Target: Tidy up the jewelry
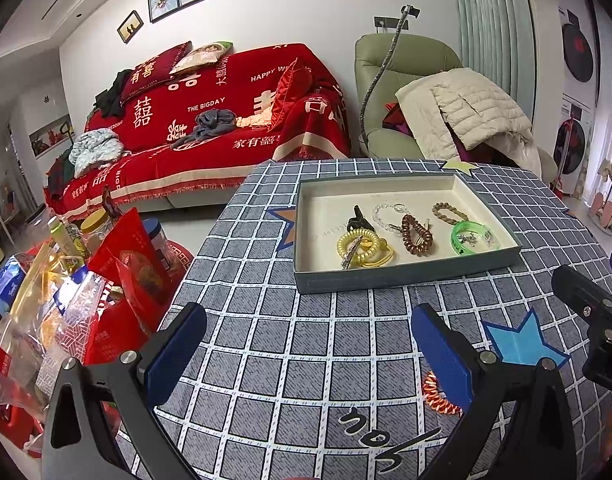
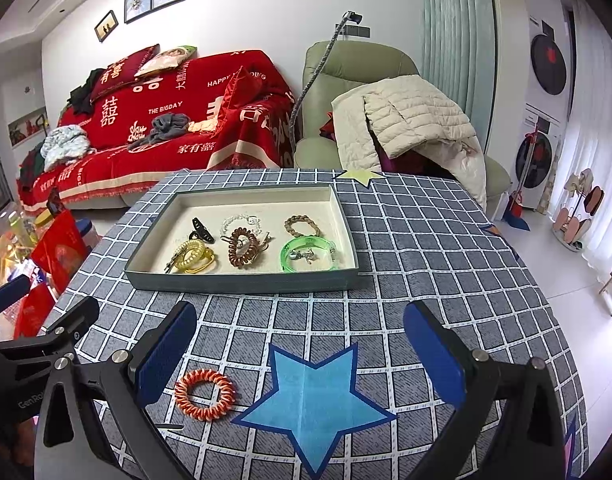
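Altogether, the shallow tray point(image 2: 241, 280) on the checked table point(image 2: 426, 248) holds three coil ties or bands of colour, one yellow coil tie point(image 2: 193, 258), one brown coil tie point(image 2: 241, 248) and one green bangle point(image 2: 308, 254), plus one black claw clip point(image 2: 199, 230), one clear bead bracelet point(image 2: 241, 220) and one braided brown bracelet point(image 2: 301, 226). One orange coil tie point(image 2: 205, 394) lies outside it on the cloth, just beside the right gripper point(image 2: 301, 356) and its left pad. The left gripper point(image 1: 306, 356) and the right one both stand wide apart, empty, their fingers over the table near the one large blue star point(image 2: 316, 396).
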Demonstrator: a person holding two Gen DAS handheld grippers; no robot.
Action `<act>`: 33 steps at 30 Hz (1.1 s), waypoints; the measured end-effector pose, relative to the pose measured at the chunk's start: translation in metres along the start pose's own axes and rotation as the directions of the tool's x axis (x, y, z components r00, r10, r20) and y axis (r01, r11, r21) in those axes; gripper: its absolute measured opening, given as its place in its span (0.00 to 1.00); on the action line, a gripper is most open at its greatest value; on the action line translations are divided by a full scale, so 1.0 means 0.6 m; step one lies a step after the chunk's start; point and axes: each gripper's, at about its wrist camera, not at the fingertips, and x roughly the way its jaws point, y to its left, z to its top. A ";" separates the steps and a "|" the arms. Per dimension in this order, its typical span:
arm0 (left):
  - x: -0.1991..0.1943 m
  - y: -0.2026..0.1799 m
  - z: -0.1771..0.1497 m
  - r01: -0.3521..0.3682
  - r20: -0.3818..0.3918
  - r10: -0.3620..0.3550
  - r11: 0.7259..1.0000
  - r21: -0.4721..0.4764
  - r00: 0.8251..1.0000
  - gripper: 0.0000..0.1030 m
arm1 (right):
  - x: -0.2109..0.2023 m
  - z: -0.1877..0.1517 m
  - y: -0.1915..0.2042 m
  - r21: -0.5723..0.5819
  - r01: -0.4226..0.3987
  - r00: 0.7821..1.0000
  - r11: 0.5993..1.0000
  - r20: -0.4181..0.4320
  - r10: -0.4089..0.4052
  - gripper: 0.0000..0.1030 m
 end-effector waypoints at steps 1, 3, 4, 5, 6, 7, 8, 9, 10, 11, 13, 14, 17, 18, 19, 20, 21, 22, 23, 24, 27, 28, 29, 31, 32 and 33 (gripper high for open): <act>0.000 0.000 0.000 0.001 0.000 -0.001 1.000 0.001 1.000 1.00 | 0.000 0.000 0.000 0.001 -0.001 1.000 1.000 -0.001 0.001 1.00; 0.000 0.000 0.000 0.001 -0.001 -0.001 1.000 0.001 1.000 1.00 | 0.000 0.000 0.000 0.000 -0.001 1.000 1.000 -0.001 0.001 1.00; 0.000 0.000 0.001 0.001 -0.001 -0.001 1.000 0.001 1.000 1.00 | 0.000 0.000 0.000 0.000 0.000 1.000 1.000 -0.001 0.000 1.00; 0.000 0.000 0.001 0.000 -0.001 0.000 1.000 0.001 1.000 1.00 | -0.001 0.000 0.000 0.000 0.000 1.000 1.000 0.000 0.000 1.00; 0.000 0.000 0.000 0.000 -0.002 0.000 1.000 0.001 1.000 1.00 | 0.000 0.000 -0.001 0.000 0.000 1.000 1.000 -0.001 0.000 1.00; 0.000 -0.001 -0.001 0.001 -0.002 -0.001 1.000 0.000 1.000 1.00 | 0.000 0.000 0.000 0.000 -0.001 1.000 1.000 0.000 0.001 1.00; 0.001 -0.001 -0.001 0.001 -0.002 -0.001 1.000 0.001 1.000 1.00 | 0.000 0.000 0.000 -0.001 -0.001 1.000 1.000 0.000 0.001 1.00; 0.000 -0.001 -0.001 0.000 -0.002 0.000 1.000 0.001 1.000 1.00 | 0.000 0.000 0.001 -0.001 -0.001 1.000 1.000 0.000 0.001 1.00; 0.001 -0.001 -0.001 0.000 -0.002 0.000 1.000 0.002 1.000 1.00 | 0.000 0.001 0.001 -0.001 0.000 1.000 1.000 0.000 0.000 1.00; 0.001 -0.001 -0.001 0.001 -0.002 -0.001 1.000 0.001 1.000 1.00 | 0.000 0.001 0.001 0.000 -0.001 1.000 1.000 0.000 0.001 1.00; 0.000 -0.001 -0.001 0.001 -0.002 -0.001 1.000 0.002 1.000 1.00 | 0.000 0.001 0.001 0.000 -0.001 1.000 1.000 0.001 0.001 1.00; 0.001 -0.001 -0.001 0.000 -0.002 0.000 1.000 0.001 1.000 1.00 | 0.000 0.001 0.001 0.001 -0.001 1.000 1.000 0.000 0.001 1.00; 0.001 -0.001 -0.001 0.001 -0.003 -0.001 1.000 0.001 1.000 1.00 | 0.000 0.001 0.001 0.000 -0.002 1.000 1.000 0.001 0.002 1.00; 0.001 -0.001 -0.001 0.001 -0.004 -0.001 1.000 0.002 1.000 1.00 | 0.001 0.001 0.002 0.000 -0.002 1.000 1.000 0.001 0.002 1.00; 0.001 -0.001 -0.001 0.002 -0.004 -0.002 1.000 0.003 1.000 1.00 | 0.001 0.001 0.002 0.000 -0.003 1.000 1.000 0.000 0.003 1.00; 0.002 -0.001 -0.001 0.003 -0.006 -0.003 1.000 0.004 1.000 1.00 | 0.001 0.001 0.001 0.000 -0.003 1.000 1.000 0.000 0.003 1.00; 0.001 -0.001 -0.001 0.004 -0.007 -0.004 1.000 0.004 1.000 1.00 | 0.000 0.001 0.001 0.001 -0.002 1.000 1.000 0.000 0.002 1.00; 0.002 -0.001 -0.002 0.007 -0.008 -0.007 1.000 0.005 1.000 1.00 | 0.000 0.001 0.001 0.001 -0.002 1.000 1.000 0.000 0.002 1.00; 0.001 -0.001 -0.003 0.008 -0.008 -0.008 1.000 0.005 1.000 1.00 | 0.000 0.001 0.001 0.001 -0.003 1.000 1.000 0.000 0.003 1.00; 0.002 0.000 -0.003 0.009 -0.009 -0.009 1.000 0.005 1.000 1.00 | 0.000 0.001 0.001 0.001 -0.002 1.000 1.000 0.000 0.002 1.00; 0.002 0.000 -0.003 0.010 -0.010 -0.010 1.000 0.004 1.000 1.00 | 0.000 0.001 0.003 0.001 -0.002 1.000 1.000 0.000 0.002 1.00; 0.002 0.000 -0.003 0.010 -0.011 -0.010 1.000 0.003 1.000 1.00 | 0.000 0.001 0.002 0.000 -0.001 1.000 1.000 0.000 0.001 1.00; 0.001 0.000 -0.004 0.011 -0.011 -0.011 1.000 0.003 1.000 1.00 | 0.000 0.001 0.001 0.001 -0.002 1.000 1.000 0.000 0.002 1.00; 0.002 0.000 -0.005 0.011 -0.011 -0.011 1.000 0.003 1.000 1.00 | 0.000 0.001 0.002 0.001 -0.002 1.000 1.000 0.000 0.002 1.00; 0.002 0.000 -0.005 0.010 -0.011 -0.010 1.000 0.003 1.000 1.00 | 0.000 0.001 0.001 0.001 -0.002 1.000 1.000 0.000 0.002 1.00; 0.001 -0.001 -0.006 0.011 -0.011 -0.011 1.000 0.003 1.000 1.00 | 0.000 0.001 0.001 0.002 -0.002 1.000 1.000 -0.001 0.002 1.00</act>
